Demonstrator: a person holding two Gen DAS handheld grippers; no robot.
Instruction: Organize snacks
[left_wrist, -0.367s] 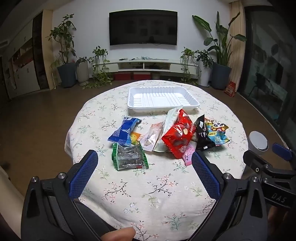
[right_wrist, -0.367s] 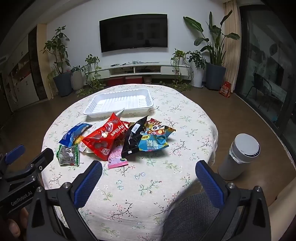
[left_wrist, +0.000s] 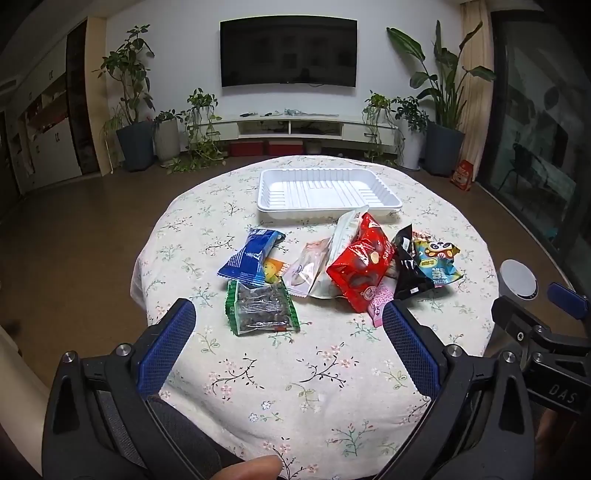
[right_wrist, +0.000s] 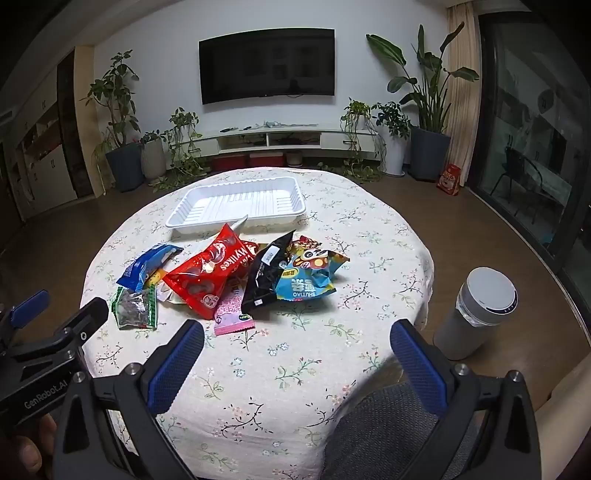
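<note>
I hold both tools back from the snacks, at the near edge of the surface (left_wrist: 332, 387), so I can see the whole pile before choosing. My left gripper (left_wrist: 288, 354) has its jaws spread wide with nothing between them; my right gripper (right_wrist: 295, 363) is the same, released and empty.

The white tray (left_wrist: 328, 192) is my landmark. It lies empty on the far side of the surface, long axis running left to right across my view, which I judge makes it the place the packets should go. All the snacks sit in a loose heap just on my side of the tray, none in it.

The red bag (left_wrist: 360, 269) is nearest the tray's front rim, long axis running from the tray toward me, propped on other packets. Left of it the blue packet (left_wrist: 251, 258) lies slanted, one end toward the tray. The green packet (left_wrist: 262, 308) lies farthest from the tray, flat, long axis crosswise. Right of the red bag, the black packet (left_wrist: 408, 271) and the panda bag (left_wrist: 437, 264) overlap. A pink packet (right_wrist: 232, 312) pokes out from under the red bag toward me.
</note>
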